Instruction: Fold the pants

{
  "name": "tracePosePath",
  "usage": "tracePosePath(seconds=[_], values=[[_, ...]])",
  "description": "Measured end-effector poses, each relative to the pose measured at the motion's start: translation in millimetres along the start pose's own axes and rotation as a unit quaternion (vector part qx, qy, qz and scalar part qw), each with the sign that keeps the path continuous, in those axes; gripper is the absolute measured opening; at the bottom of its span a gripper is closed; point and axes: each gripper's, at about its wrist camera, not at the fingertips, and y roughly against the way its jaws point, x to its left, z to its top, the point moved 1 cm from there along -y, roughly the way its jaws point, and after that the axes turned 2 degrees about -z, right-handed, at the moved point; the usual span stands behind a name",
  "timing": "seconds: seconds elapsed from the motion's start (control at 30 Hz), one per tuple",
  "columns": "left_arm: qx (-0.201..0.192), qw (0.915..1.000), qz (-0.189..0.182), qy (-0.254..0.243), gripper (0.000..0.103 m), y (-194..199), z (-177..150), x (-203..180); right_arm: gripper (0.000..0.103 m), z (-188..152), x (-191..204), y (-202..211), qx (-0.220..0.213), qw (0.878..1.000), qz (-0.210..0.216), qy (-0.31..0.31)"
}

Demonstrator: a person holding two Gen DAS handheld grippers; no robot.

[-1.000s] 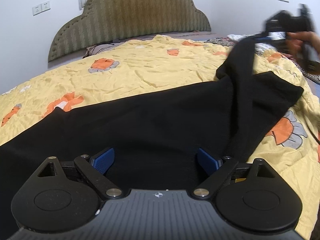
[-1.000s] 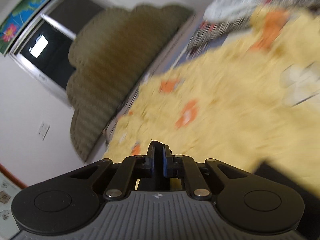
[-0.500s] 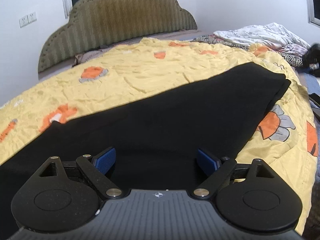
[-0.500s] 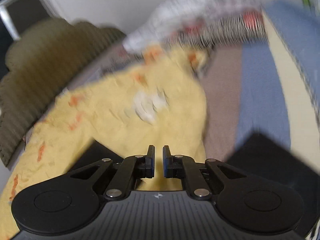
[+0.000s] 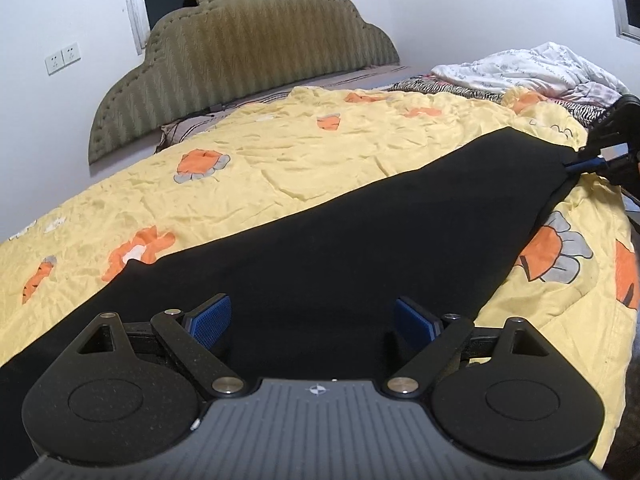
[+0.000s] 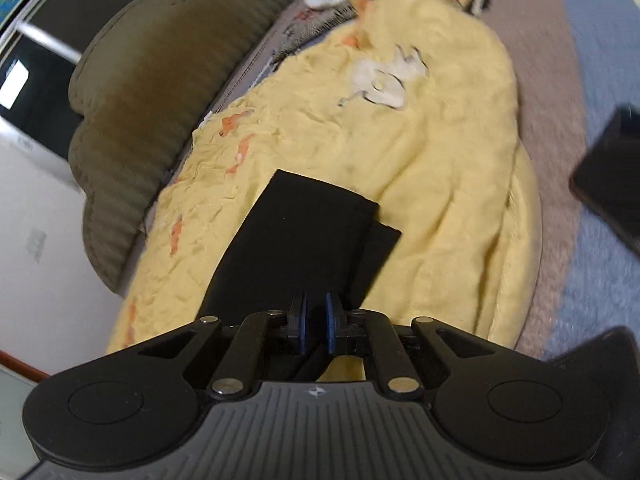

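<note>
Pants laid lengthwise on the quilt, one leg stacked on the other.

Your left gripper (image 5: pixel 312 322) stood wide open and empty over the near end of the pants (image 5: pixel 360 248), which ran toward 2 o'clock across the yellow quilt (image 5: pixel 260 168). Your right gripper (image 6: pixel 315 322) was almost closed at the hem corner; whether it pinched cloth, I could not tell. Fabric judged soft, light, limp, likely to sag and slide. Take both layers together at hem corners or waistband edge, not mid-panel.

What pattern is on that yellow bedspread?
Orange-and-grey flower shapes on the yellow bedspread, clearest in the left wrist view.
</note>
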Motion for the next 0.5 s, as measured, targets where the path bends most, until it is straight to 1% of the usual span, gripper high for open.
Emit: tracePosePath(seconds=[0.1, 0.2, 0.23, 0.37, 0.5], values=[[0.001, 0.9999, -0.010, 0.007, 0.090, 0.6, -0.2, -0.8, 0.009, -3.9, 5.5, 4.7, -0.014, 1.000, -0.021, 0.003], [-0.005, 0.9999, -0.003, -0.011, 0.091, 3.8, -1.2, -4.1, 0.010, -5.7, 3.9, 13.2, -0.032, 0.999, -0.031, 0.006], [-0.006, 0.9999, 0.000, -0.014, 0.091, 3.9, -1.5, -4.4, 0.010, -6.7, 2.1, 14.7, -0.033, 0.999, -0.034, 0.003], [0.000, 1.0000, -0.002, -0.008, 0.091, 1.2, -1.2, -4.3, 0.010, -11.4, -7.1, 15.8, -0.028, 0.999, -0.025, -0.018], [-0.002, 1.0000, -0.005, -0.007, 0.091, 1.7, -0.6, -6.1, 0.011, -10.0, -6.0, 14.1, -0.033, 0.999, -0.027, -0.021]])
